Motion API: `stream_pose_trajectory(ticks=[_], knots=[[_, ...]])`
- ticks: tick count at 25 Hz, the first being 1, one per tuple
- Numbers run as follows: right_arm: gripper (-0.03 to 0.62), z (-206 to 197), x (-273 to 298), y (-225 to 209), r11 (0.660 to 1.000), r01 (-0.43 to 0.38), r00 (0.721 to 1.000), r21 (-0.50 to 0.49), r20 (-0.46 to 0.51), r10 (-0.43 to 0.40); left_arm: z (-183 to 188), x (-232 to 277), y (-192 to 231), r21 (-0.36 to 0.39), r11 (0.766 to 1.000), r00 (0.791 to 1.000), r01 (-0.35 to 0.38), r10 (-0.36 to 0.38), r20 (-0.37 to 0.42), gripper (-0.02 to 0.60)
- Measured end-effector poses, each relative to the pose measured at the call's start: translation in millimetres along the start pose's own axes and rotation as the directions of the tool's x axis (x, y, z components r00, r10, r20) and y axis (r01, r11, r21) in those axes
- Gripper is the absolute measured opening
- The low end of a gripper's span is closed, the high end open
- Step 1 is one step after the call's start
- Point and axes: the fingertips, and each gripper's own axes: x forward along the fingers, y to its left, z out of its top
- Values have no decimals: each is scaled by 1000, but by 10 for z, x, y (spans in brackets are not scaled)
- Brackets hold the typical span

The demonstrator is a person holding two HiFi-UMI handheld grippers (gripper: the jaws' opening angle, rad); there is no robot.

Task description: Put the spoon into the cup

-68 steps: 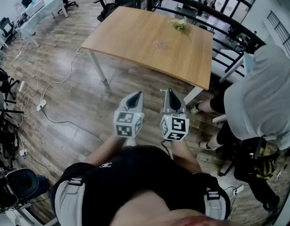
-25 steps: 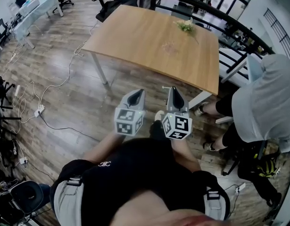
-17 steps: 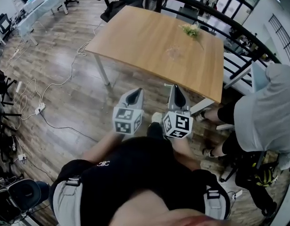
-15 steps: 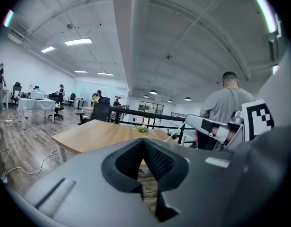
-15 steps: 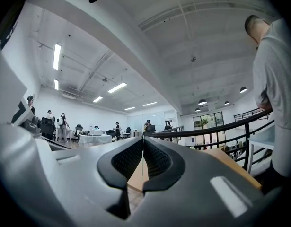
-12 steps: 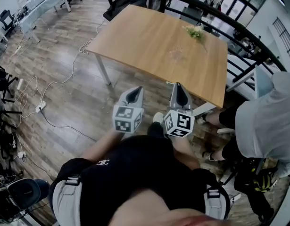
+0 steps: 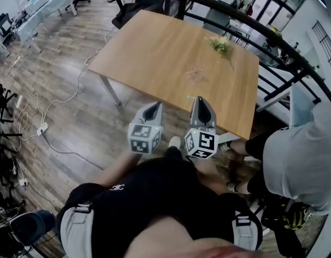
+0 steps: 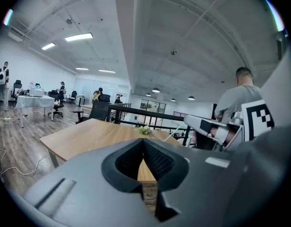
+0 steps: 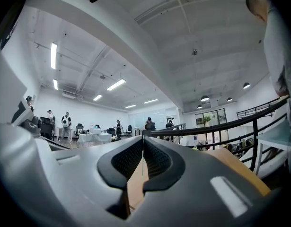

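Tips of left claw [image 8: 143, 141] visibly meet only in left gripper view.

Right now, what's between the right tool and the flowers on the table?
In the head view, between the right tool and the flowers lies bare wooden table, with one faint pale smudge too small to identify.

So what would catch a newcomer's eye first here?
The big wooden table fills the head view's middle, nearly bare but for small flowers at its far side. Short of it, the left hand-held gripper and right hand-held gripper sit side by side, both shut and empty. A person in grey is at the right.
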Motion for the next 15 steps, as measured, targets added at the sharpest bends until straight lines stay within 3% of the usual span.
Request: stream_pose_trajectory(ticks=[15], knots=[[11, 64, 1127, -1033, 999, -8, 1000, 32, -19, 8, 469, 1538, -325, 42, 998, 998, 44, -42, -49, 11]])
